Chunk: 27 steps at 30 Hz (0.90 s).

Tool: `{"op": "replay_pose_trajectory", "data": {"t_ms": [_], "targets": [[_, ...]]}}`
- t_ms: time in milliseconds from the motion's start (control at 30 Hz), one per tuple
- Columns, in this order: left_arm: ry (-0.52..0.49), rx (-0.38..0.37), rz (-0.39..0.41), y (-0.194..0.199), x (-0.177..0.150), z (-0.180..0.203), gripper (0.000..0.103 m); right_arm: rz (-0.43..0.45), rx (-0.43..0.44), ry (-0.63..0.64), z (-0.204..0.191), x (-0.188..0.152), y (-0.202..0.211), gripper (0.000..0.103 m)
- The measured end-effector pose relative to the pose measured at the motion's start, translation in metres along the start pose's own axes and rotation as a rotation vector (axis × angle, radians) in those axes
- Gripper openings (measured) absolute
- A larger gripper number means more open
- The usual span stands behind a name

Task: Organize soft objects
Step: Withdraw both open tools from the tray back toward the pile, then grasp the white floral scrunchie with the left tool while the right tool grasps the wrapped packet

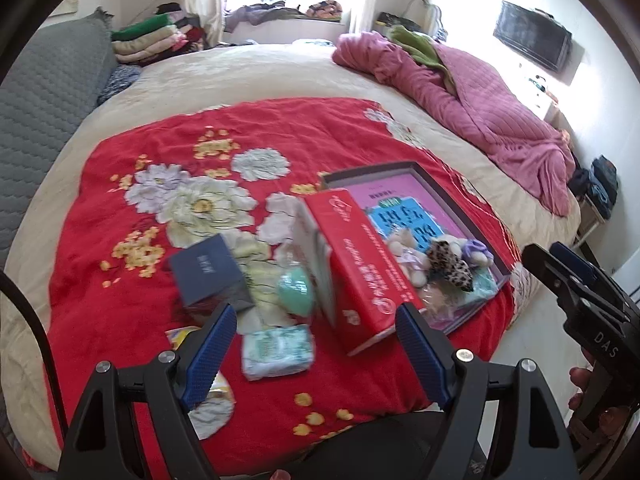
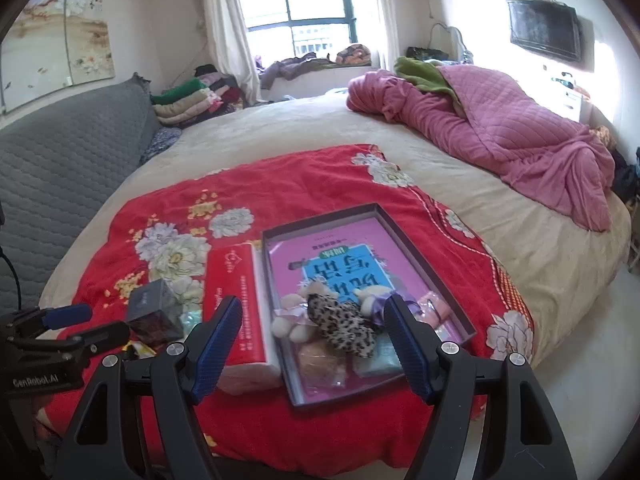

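Both of your grippers hang above the near edge of the bed with nothing between the pads. In the left wrist view your left gripper point(image 1: 316, 350) stands wide and empty at the bottom centre; in the right wrist view your right gripper point(image 2: 314, 346) is likewise spread and empty.

Judging by the layout, you are between pickups: some soft things already lie in the shallow dark grey cardboard tray point(image 2: 424, 240) in the centre of the right view, while others wait outside it. Just beyond your left pads lies the pale green-and-white soft tissue pack point(image 1: 278, 350), low centre, and past it the mint-green rounded soft item point(image 1: 296, 290), touching the tall red tissue carton point(image 1: 360, 264) that stands beside the tray. The tissue pack looks like the nearest candidate. Taking it would mean lowering the left gripper over it, closing gently since it will squash, then carrying it over the carton into the tray.

In the tray sit a leopard-print plush piece point(image 2: 344, 330) and a cream plush bear point(image 2: 294, 316), both near its front end.

The left view alone shows the tissue pack and most of the mint item; from the right they hide behind the carton. The right view alone shows the tray's whole floor and its free far half. The dark navy box point(image 1: 208, 276) shows in both.
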<state>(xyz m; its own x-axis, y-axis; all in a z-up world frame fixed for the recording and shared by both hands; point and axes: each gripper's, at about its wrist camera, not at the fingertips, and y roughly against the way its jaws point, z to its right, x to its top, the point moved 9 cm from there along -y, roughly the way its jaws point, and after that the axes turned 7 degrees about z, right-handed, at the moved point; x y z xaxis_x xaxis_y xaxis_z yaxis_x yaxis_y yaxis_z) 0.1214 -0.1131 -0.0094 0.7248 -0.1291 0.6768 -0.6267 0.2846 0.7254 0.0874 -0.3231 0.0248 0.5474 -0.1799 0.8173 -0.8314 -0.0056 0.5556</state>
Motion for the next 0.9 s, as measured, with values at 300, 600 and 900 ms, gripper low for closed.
{"op": "replay_pose_trajectory", "data": {"t_ms": [300,600,900], "targets": [[0.084,0.085,0.049,0.028,0.008,-0.068,0.081,0.017,0.06,0.058,-0.039,0.005,0.009,0.074],[0.157,0.161,0.043,0.044,-0.015,-0.129,0.081,-0.008,0.149,0.122,-0.093,-0.007,0.004,0.074],[0.223,0.192,-0.042,0.027,-0.065,-0.172,0.081,-0.085,0.217,0.233,-0.147,-0.047,-0.016,0.074]]}}
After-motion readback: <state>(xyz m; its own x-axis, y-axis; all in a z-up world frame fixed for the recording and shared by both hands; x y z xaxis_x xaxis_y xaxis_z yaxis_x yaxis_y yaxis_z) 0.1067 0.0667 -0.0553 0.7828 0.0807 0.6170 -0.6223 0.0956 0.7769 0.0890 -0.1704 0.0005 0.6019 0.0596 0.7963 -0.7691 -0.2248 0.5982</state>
